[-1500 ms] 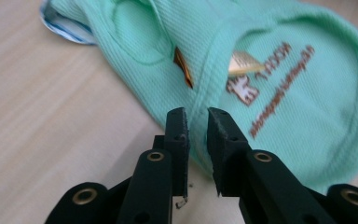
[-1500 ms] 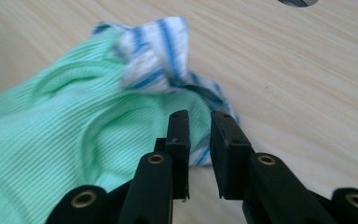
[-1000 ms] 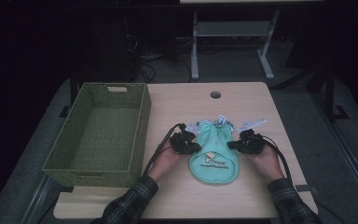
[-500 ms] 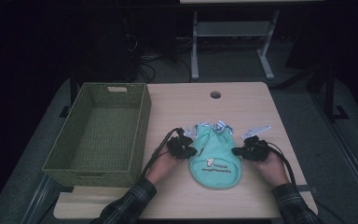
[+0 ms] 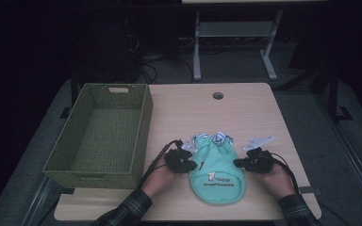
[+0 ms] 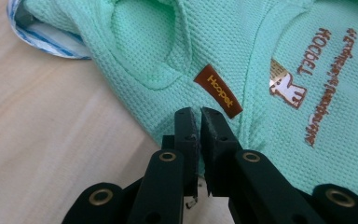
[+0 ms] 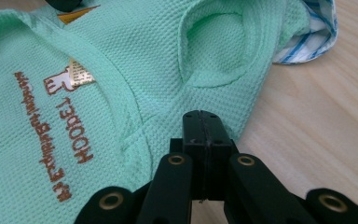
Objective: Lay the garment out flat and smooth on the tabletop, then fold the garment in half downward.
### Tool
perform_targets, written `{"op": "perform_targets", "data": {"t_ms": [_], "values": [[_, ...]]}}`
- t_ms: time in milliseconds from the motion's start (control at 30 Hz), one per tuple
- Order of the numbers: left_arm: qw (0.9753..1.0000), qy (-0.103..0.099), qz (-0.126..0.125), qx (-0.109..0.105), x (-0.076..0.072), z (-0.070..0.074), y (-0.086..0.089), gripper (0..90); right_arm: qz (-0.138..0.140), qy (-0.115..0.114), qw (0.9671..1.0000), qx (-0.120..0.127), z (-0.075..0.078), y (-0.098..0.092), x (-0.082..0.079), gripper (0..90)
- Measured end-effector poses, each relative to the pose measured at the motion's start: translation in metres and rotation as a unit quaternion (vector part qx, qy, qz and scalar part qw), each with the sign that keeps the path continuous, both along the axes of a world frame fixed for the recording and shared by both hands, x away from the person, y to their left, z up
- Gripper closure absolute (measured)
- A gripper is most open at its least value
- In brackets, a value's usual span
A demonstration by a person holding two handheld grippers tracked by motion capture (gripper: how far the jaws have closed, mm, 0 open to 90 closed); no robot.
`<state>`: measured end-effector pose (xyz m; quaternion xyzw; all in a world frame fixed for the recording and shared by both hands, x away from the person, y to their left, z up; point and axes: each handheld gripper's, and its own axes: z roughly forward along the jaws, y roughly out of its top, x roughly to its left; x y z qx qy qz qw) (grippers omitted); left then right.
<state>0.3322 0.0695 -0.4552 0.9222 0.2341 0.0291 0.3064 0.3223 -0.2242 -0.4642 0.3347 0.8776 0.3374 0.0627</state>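
A small mint-green knit garment (image 5: 217, 174) with brown lettering lies flat on the wooden table (image 5: 202, 113), near its front edge. My left gripper (image 5: 194, 165) is at the garment's left edge and my right gripper (image 5: 238, 163) at its right edge, each held by a hand. In the left gripper view the jaws (image 6: 199, 114) are pinched on the garment's (image 6: 284, 56) hem just below a brown label (image 6: 218, 91). In the right gripper view the jaws (image 7: 201, 116) are pressed together on the garment's (image 7: 121, 56) edge, and the cloth puckers toward them.
A green woven basket (image 5: 89, 175) stands with nothing inside on the table's left side, close to my left hand. Blue-striped white trim (image 5: 219, 137) and a white tag (image 5: 259, 141) lie at the garment's far end. A cable hole (image 5: 218, 95) sits near the table's back edge.
Both grippers have drawn back toward the person, and the garment has slid with them toward the table's front edge.
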Motion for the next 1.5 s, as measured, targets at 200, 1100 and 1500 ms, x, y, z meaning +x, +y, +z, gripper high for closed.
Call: {"op": "perform_targets", "data": {"t_ms": [200, 1100, 1500], "values": [[1.0000, -0.001, 0.008, -0.004, 0.004, 0.003, 0.001, 81.6, -0.008, -0.010, 0.9998, 0.015, 0.007, -0.004, 0.001, 84.4], [0.9958, -0.033, 0.078, -0.036, 0.069, 0.033, 0.007, 54.0, -0.050, -0.036, 0.9977, 0.028, 0.036, -0.001, 0.071, 66.7], [0.9957, -0.011, 0.082, -0.040, 0.102, 0.018, -0.011, 50.9, -0.060, -0.015, 0.9972, 0.041, 0.015, 0.004, 0.090, 65.9]]}}
